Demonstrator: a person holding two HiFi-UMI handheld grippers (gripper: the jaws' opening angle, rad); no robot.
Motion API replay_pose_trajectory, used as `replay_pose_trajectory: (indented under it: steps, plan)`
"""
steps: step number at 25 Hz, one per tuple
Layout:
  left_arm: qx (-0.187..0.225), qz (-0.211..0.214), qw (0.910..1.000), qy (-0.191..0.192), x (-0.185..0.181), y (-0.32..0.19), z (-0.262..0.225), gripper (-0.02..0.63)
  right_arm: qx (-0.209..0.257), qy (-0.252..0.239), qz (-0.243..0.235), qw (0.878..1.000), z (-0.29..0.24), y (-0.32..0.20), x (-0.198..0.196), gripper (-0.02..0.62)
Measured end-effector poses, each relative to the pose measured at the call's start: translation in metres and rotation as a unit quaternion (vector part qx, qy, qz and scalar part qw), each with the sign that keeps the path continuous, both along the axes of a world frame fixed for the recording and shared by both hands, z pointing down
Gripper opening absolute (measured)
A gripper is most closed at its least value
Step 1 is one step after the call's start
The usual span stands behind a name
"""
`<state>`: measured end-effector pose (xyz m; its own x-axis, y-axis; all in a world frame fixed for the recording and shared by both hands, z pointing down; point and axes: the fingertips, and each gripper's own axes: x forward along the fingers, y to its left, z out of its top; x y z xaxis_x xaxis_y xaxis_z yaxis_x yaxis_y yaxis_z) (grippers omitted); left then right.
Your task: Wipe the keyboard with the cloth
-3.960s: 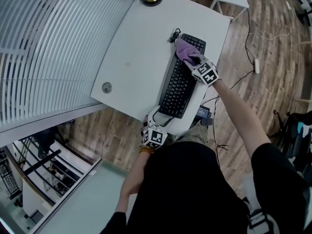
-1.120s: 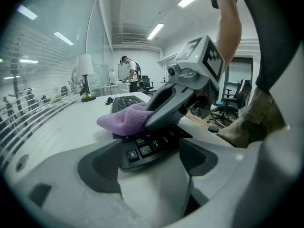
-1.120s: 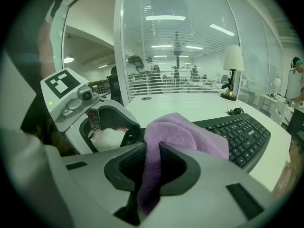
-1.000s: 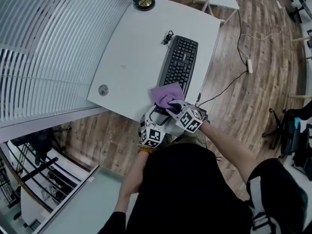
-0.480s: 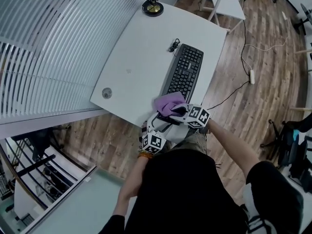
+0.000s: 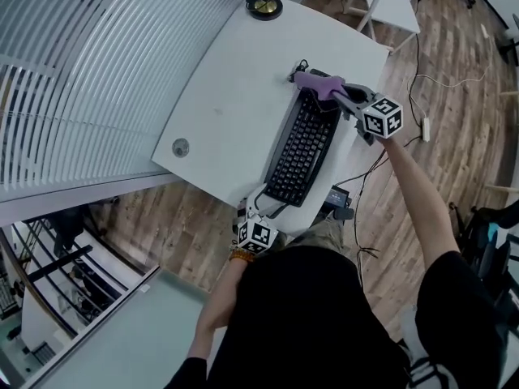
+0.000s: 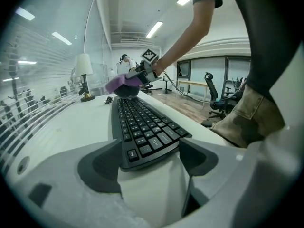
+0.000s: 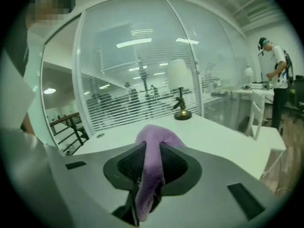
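Note:
The black keyboard (image 6: pixel 304 151) lies lengthwise on the white table (image 6: pixel 235 87). My right gripper (image 6: pixel 335 93) is shut on the purple cloth (image 6: pixel 315 83) and holds it at the keyboard's far end. In the right gripper view the cloth (image 8: pixel 153 165) hangs pinched between the dark pads. My left gripper (image 6: pixel 261 201) sits at the table's near edge, open. Its jaws stand on either side of the keyboard's near end (image 7: pixel 142 127), without closing on it. From the left gripper view, the cloth (image 7: pixel 121 82) shows far off at the keyboard's top.
A lamp base (image 6: pixel 265 5) stands at the table's far corner, and a coiled cable (image 6: pixel 298 66) lies beside the keyboard's far end. A round grommet (image 6: pixel 180 147) sits left. Cables and a power strip (image 6: pixel 425 124) lie on the wooden floor. A person (image 8: pixel 275 75) stands far right.
The right gripper carried the cloth from the keyboard's near end to its far end. Four seconds ago it was also at the far end. The left gripper stayed put.

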<state>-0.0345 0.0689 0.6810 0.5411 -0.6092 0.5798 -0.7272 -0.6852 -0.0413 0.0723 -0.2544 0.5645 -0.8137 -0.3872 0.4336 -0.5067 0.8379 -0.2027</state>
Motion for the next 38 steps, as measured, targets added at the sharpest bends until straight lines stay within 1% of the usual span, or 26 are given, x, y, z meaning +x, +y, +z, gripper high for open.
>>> replay_pose_trajectory:
  steps: [3,4,6,7,8,9,11,12,14,16,19,24,29,34,38]
  plan:
    - [0.001,-0.003,1.0000,-0.003,-0.002,0.000,0.000,0.374,0.030,0.046,0.059,0.997,0.005,-0.051,0.021,0.073]
    - [0.002,-0.001,1.0000,-0.005,-0.002,0.000,0.001,0.374,0.040,0.068,0.084,0.993,0.008,-0.064,0.030,0.074]
    - [0.003,0.003,1.0000,-0.008,0.000,0.000,0.001,0.374,0.064,0.115,0.133,0.982,0.015,-0.085,0.050,0.074]
    - [0.001,0.002,1.0000,-0.007,0.001,-0.001,0.001,0.374,0.072,0.140,0.141,0.977,0.020,-0.090,0.055,0.073]
    - [0.000,0.000,1.0000,-0.005,0.000,-0.001,0.000,0.374,0.075,0.165,0.132,0.975,0.029,-0.090,0.055,0.074]
    - [-0.001,-0.003,1.0000,-0.003,-0.002,-0.001,-0.001,0.374,0.071,0.188,0.111,0.973,0.041,-0.086,0.050,0.074]
    - [-0.002,-0.004,1.0000,-0.001,-0.003,0.000,-0.002,0.374,0.049,0.216,0.065,0.973,0.067,-0.071,0.039,0.074]
    - [-0.003,-0.003,1.0000,-0.001,-0.002,0.000,-0.002,0.374,0.036,0.219,0.055,0.974,0.078,-0.064,0.035,0.074]
    - [-0.004,-0.001,1.0000,-0.002,-0.001,0.000,0.000,0.374,0.019,0.210,0.063,0.975,0.091,-0.055,0.028,0.074]
    - [-0.003,0.000,1.0000,-0.001,-0.002,-0.001,0.001,0.374,0.015,0.195,0.080,0.977,0.097,-0.053,0.024,0.069]
    - [-0.001,-0.002,1.0000,0.001,-0.003,-0.002,0.001,0.374,0.015,0.180,0.092,0.979,0.098,-0.051,0.022,0.066]
    - [0.002,0.002,1.0000,0.000,-0.004,-0.004,-0.003,0.374,0.045,0.193,0.094,0.976,0.098,-0.033,0.017,0.063]
    - [0.001,0.003,1.0000,0.003,-0.004,-0.003,-0.002,0.374,0.049,0.194,0.104,0.974,0.099,-0.018,0.015,0.064]
    - [0.003,0.004,1.0000,0.006,-0.003,-0.004,-0.002,0.374,0.069,0.204,0.093,0.972,0.098,0.006,0.009,0.066]
    - [0.008,0.005,0.9999,0.008,-0.004,-0.003,-0.001,0.374,0.074,0.212,0.088,0.971,0.099,0.021,0.005,0.063]
